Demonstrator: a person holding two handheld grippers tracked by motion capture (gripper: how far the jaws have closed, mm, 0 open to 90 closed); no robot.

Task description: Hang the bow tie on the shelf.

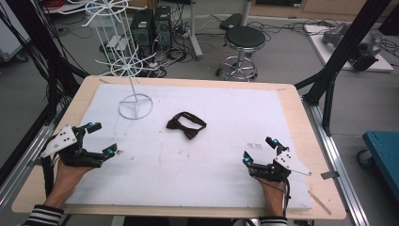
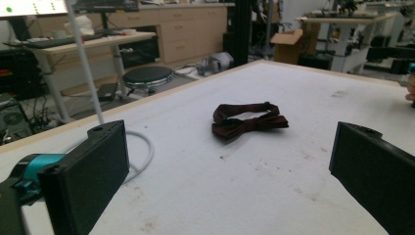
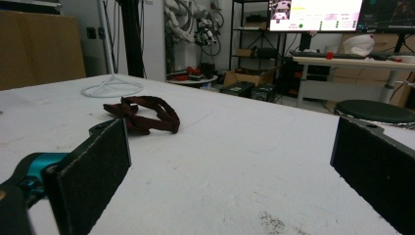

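Observation:
A dark red bow tie (image 1: 186,125) lies flat near the middle of the white foam mat (image 1: 197,160), its strap looped behind it. It lies ahead of the jaws in the left gripper view (image 2: 247,121) and to the left in the right gripper view (image 3: 142,115). My left gripper (image 1: 102,139) rests at the mat's left side, open and holding nothing. My right gripper (image 1: 259,150) rests at the front right, open and holding nothing. A white wire rack stand (image 1: 124,66) rises from a ring base (image 1: 135,106) at the back left.
The mat covers a wooden table (image 1: 301,127). Behind the table stand a black stool (image 1: 243,40), computer towers (image 1: 150,26) and loose cables. A black frame post (image 1: 346,44) rises at the right, and a blue cart (image 1: 383,155) sits beside it.

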